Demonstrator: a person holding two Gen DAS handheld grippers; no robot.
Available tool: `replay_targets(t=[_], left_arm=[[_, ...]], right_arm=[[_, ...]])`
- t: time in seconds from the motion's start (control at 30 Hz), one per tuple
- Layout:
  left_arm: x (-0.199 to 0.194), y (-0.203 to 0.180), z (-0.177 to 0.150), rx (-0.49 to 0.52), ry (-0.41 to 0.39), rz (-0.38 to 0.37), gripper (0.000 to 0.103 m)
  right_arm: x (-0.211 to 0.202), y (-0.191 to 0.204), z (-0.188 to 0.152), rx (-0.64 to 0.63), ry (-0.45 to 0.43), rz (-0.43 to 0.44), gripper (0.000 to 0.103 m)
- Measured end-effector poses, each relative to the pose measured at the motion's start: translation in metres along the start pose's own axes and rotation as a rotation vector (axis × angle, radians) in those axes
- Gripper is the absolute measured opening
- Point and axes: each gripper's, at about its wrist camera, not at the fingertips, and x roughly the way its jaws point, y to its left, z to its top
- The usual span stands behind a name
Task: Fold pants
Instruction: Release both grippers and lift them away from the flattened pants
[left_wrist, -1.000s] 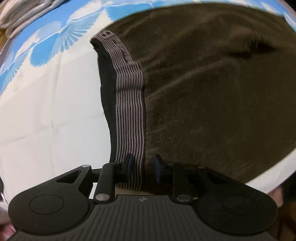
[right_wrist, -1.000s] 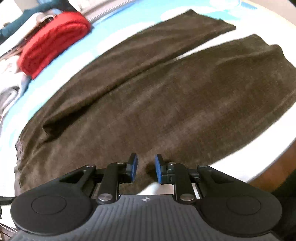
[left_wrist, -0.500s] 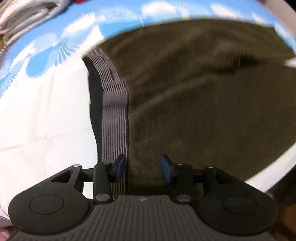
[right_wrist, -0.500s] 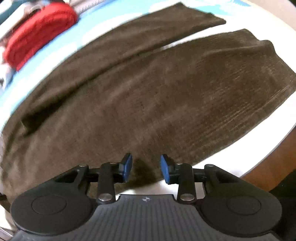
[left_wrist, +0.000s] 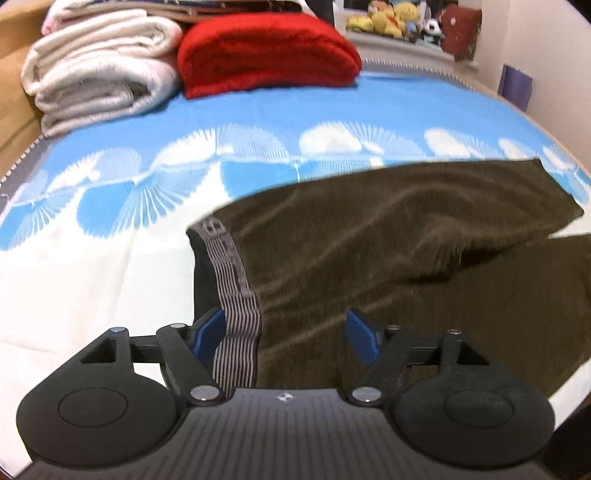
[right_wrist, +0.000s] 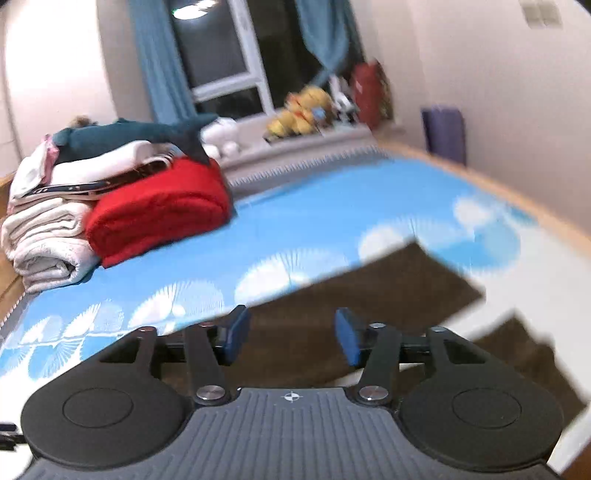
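Observation:
Dark brown pants (left_wrist: 388, 258) lie flat on the bed, legs stretching to the right. Their grey striped waistband (left_wrist: 236, 295) runs down toward my left gripper (left_wrist: 284, 338), which is open, its jaws wide apart over the near waist corner, holding nothing. In the right wrist view the pants (right_wrist: 351, 295) show as two leg ends, blurred by motion. My right gripper (right_wrist: 291, 341) is open and empty, raised above the legs and tilted up toward the room.
The bed sheet (left_wrist: 258, 122) is blue and white with a fan print. A folded red blanket (left_wrist: 266, 51) and stacked white blankets (left_wrist: 96, 85) sit at the far end. A window, curtains and plush toys (right_wrist: 299, 110) stand beyond. The bed's near edge is at lower right.
Both grippers opened wide, letting go of the pants, and lifted back and tilted up; the far end of the bed and the room came into view.

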Motion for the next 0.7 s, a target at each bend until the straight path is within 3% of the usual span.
replay_targets(t=[0.13,0.23,0.37,0.4,0.43,0.47,0.53,0.6,0.7], left_arm=[[0.000,-0.003,0.005,-0.014,-0.023,0.017,0.077],[0.007,-0.006,0.008,-0.023,0.001,0.040,0.077],[0.012,-0.009,0.016,-0.034,0.030,0.027,0.075],[0.013,-0.007,0.020,-0.057,0.036,0.013,0.071],[0.014,-0.005,0.023,-0.080,0.046,-0.002,0.057],[0.018,-0.003,0.027,-0.094,0.066,-0.015,0.035],[0.034,-0.004,0.042,-0.057,0.127,0.013,0.011],[0.050,-0.003,0.061,-0.037,0.153,0.064,0.006],[0.066,0.013,0.089,-0.122,0.104,0.065,0.006]], right_arm=[[0.022,-0.014,-0.002,-0.037,-0.002,-0.041,0.060],[0.038,-0.019,-0.012,0.032,0.108,-0.042,0.058],[0.041,-0.016,-0.009,0.033,0.092,-0.020,0.058],[0.042,-0.014,-0.010,0.021,0.094,-0.017,0.058],[0.043,-0.013,-0.010,0.012,0.098,-0.013,0.058],[0.043,-0.011,-0.010,0.007,0.097,-0.006,0.058],[0.044,-0.011,-0.008,0.000,0.085,0.010,0.058],[0.046,-0.010,-0.006,-0.029,0.076,0.017,0.050],[0.050,-0.008,-0.009,-0.065,0.088,0.011,0.020]])
